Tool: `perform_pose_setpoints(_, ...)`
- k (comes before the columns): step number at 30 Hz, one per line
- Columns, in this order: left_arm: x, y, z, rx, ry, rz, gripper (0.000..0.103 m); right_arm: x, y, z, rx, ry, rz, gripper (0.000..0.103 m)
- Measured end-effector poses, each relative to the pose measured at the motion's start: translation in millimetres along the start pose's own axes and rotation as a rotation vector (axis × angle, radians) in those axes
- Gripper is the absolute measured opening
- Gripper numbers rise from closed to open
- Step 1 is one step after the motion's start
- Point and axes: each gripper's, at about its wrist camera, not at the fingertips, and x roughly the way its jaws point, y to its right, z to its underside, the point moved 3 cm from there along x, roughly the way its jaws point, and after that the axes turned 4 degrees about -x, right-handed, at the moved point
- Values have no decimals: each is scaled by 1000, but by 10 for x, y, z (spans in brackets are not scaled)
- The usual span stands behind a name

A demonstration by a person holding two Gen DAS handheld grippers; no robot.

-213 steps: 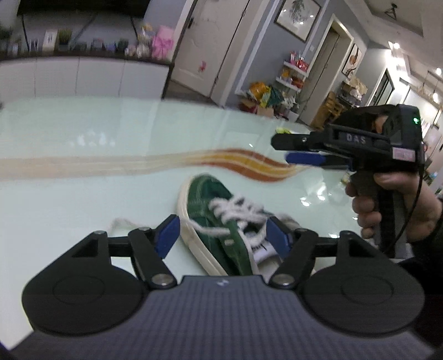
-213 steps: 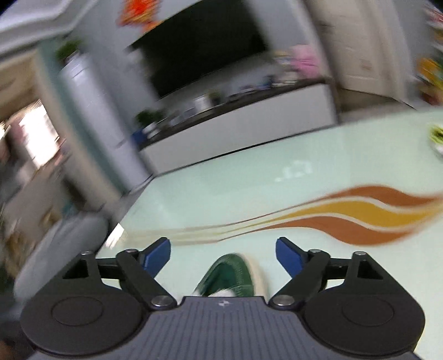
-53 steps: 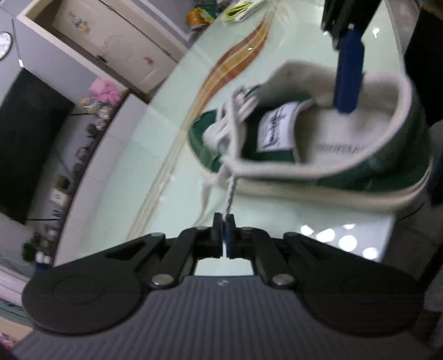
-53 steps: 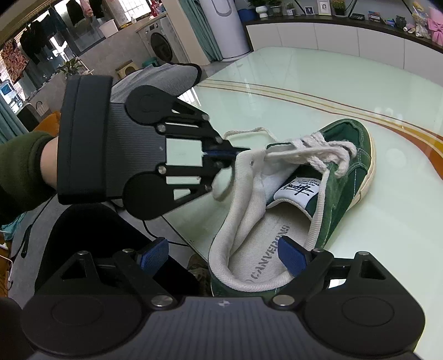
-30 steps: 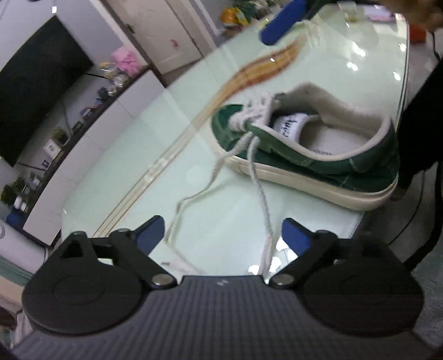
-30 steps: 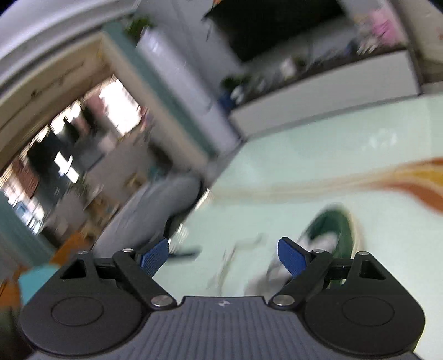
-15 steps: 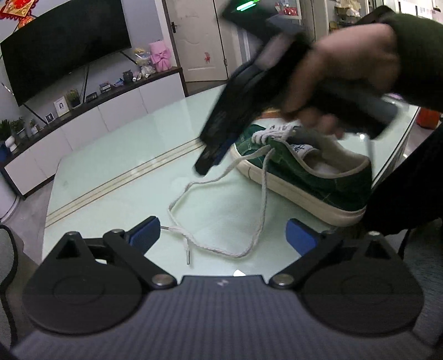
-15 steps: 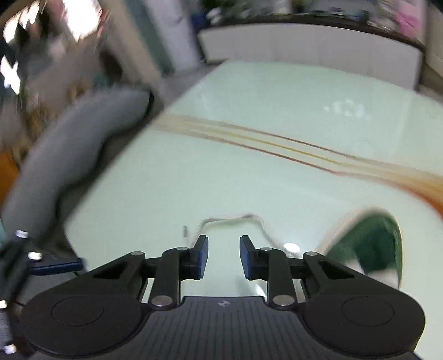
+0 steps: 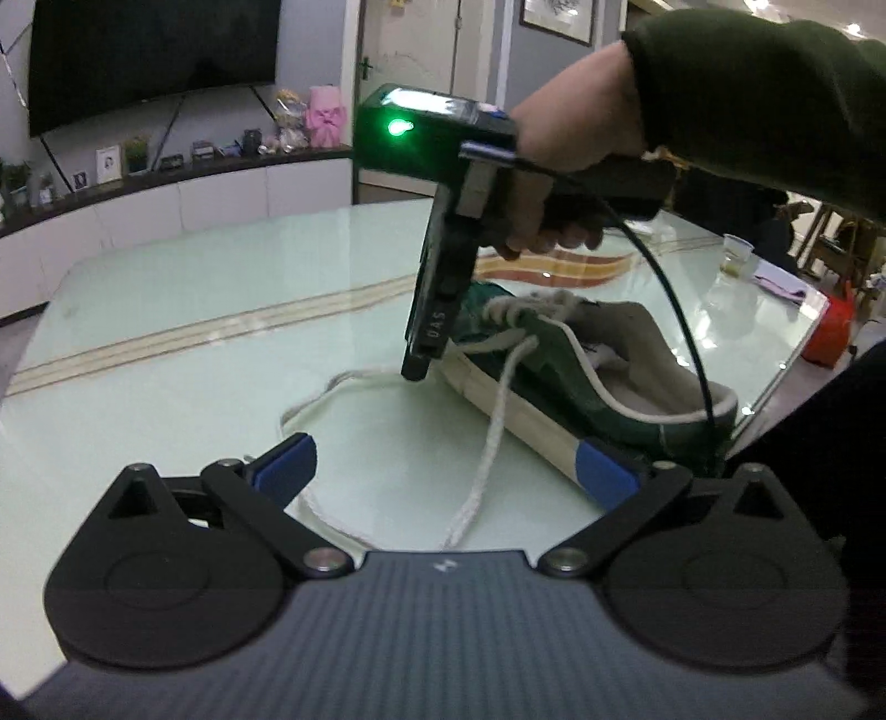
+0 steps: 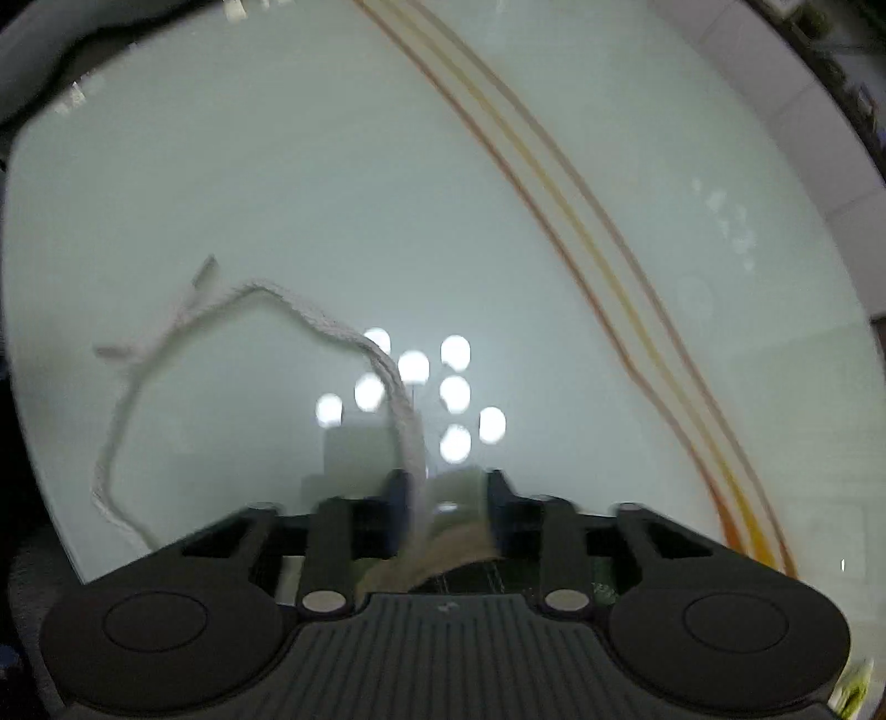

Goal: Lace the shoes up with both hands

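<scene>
The big pale green glass table (image 9: 210, 310) has orange and yellow stripes. A long white cabinet (image 9: 166, 205) and a black TV screen (image 9: 149, 50) are behind it at 11 o'clock. The green cloth shoe with a white sole (image 9: 559, 376) lies on the table at 2 o'clock, nothing inside it. Its white rope lace (image 9: 493, 432) trails on the glass. The left gripper (image 9: 443, 471) is spread wide, holding nothing. The right gripper (image 10: 443, 498) points down with the lace (image 10: 410, 437) between its half-closed fingers, not squeezed yet.
</scene>
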Motion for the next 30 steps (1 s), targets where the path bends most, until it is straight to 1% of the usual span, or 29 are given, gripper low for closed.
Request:
perform_pose_setpoints(2,4,-9,-4,-6,-5,5,102,-6,-13,21,7,-3,-19,4)
perform_pose_setpoints(4,7,-19,-19,-15,-11,6,102,-19,-39,51,6,-1,-34,3)
perform_pose_setpoints(5,4,-19,-32,-17,-15,8,102,-63,-22,76,46,29,-57,3)
perform_pose_setpoints(6,-7,-16,-58,-20,-17,13,102,-162,28,118,116,96,-89,3)
perform_pose_setpoints(7,-28,-8,-104,-25,-17,23,102,-218,66,142,152,134,-103,3)
perform_pose_setpoints(8,-37,-3,-138,-30,-17,30,102,-417,203,245,292,271,-151,3)
perform_pose_setpoints(10,-57,33,-278,-32,-10,47,102,-668,367,452,450,442,-241,3)
perform_pose_setpoints(12,-51,80,-432,-28,8,54,103,-988,520,898,638,678,-433,3)
perform_pose_setpoints(14,7,140,-623,-28,13,93,103,-1137,551,1314,738,813,-503,3)
perform_pose_setpoints(15,90,188,-763,-33,21,130,103,-1211,567,1523,788,880,-537,3)
perform_pose_setpoints(16,166,215,-858,-40,22,159,102,-1223,594,1650,817,921,-563,0)
perform_pose_setpoints(18,348,262,-966,-60,5,207,101,-1276,706,2093,939,1088,-697,0)
perform_pose_setpoints(19,504,309,-1014,-69,-19,238,101,-1250,809,2112,960,1102,-702,0)
perform_pose_setpoints(20,620,340,-1031,-70,-42,255,100,-1279,910,2246,992,1106,-644,0)
perform_pose_setpoints(21,743,387,-1041,-48,-73,253,98,-1303,1041,2312,985,1086,-564,0)
perform_pose_setpoints(22,827,427,-1048,-16,-86,232,98,-1283,1083,2348,974,1067,-516,1)
perform_pose_setpoints(23,883,455,-1052,18,-88,203,98,-1262,1124,2383,964,1047,-469,5)
perform_pose_setpoints(24,895,439,-1035,32,-86,203,99,-1242,1165,2418,953,1027,-421,12)
perform_pose_setpoints(26,875,363,-981,40,-80,231,100,-1125,1158,2352,955,951,-380,20)
perform_pose_setpoints(27,850,277,-953,12,-65,230,102,-1066,1154,2319,956,913,-360,27)
perform_pose_setpoints(28,833,129,-916,-64,-42,214,102,-1008,1150,2287,957,875,-340,31)
perform_pose_setpoints(29,848,-1,-868,-137,-32,203,102,-950,1147,2255,957,837,-320,33)
perform_pose_setpoints(30,875,-114,-815,-200,-28,198,102,-878,1119,2188,940,793,-274,39)
